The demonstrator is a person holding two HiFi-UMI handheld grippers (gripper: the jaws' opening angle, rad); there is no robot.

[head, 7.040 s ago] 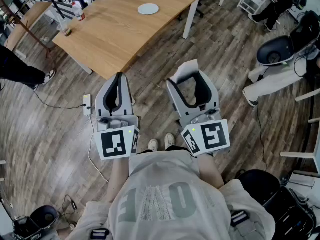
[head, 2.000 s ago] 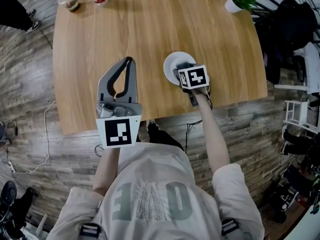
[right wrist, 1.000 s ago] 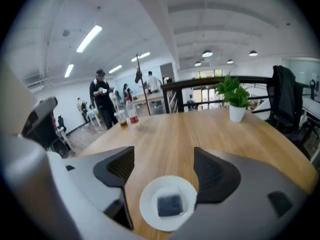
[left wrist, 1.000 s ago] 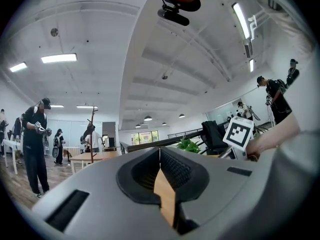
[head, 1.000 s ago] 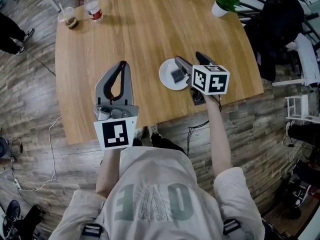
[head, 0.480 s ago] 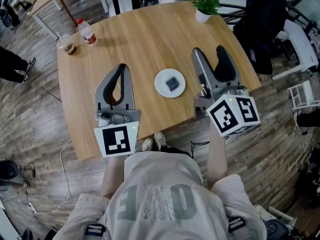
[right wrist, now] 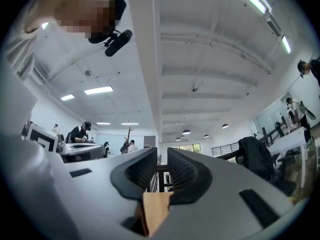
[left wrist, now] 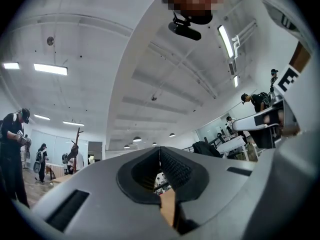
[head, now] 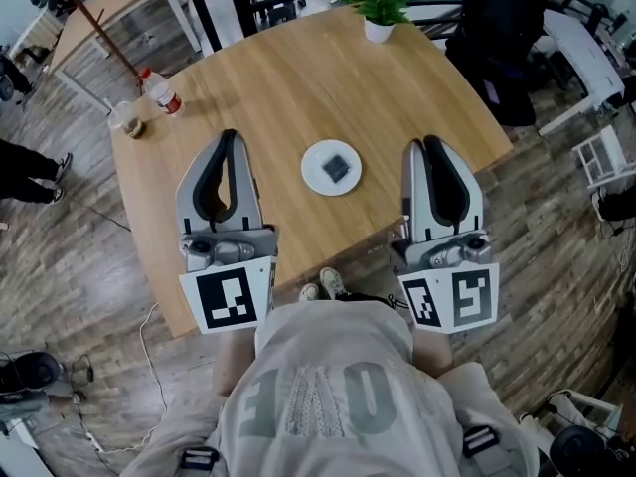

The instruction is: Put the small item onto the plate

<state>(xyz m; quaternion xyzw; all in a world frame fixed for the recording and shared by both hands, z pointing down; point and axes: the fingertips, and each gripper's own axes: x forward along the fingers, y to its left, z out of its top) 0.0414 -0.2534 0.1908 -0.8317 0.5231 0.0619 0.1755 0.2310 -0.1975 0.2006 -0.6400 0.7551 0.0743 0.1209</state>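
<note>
A small dark square item [head: 337, 168] lies on the white plate [head: 310, 172], which sits on the wooden table [head: 298, 78] between my two grippers. My left gripper [head: 228, 135] hovers left of the plate, shut and empty; its tips meet in the left gripper view [left wrist: 160, 151]. My right gripper [head: 421, 145] is held right of the plate, apart from it. Its jaws are closing, with only a narrow gap left [right wrist: 161, 156] and nothing between them. Both gripper views point up at the ceiling and show neither plate nor item.
A water bottle [head: 159, 89] and a cup [head: 124, 119] stand at the table's far left corner. A potted plant [head: 373, 8] sits at the far edge. A dark chair [head: 497, 38] stands off the table's right side. The table's front edge runs just under both grippers.
My right gripper has drawn back from the plate towards me, leaving the dark item on it, and its wide-open jaws have narrowed. The left gripper stays shut at the plate's left.
</note>
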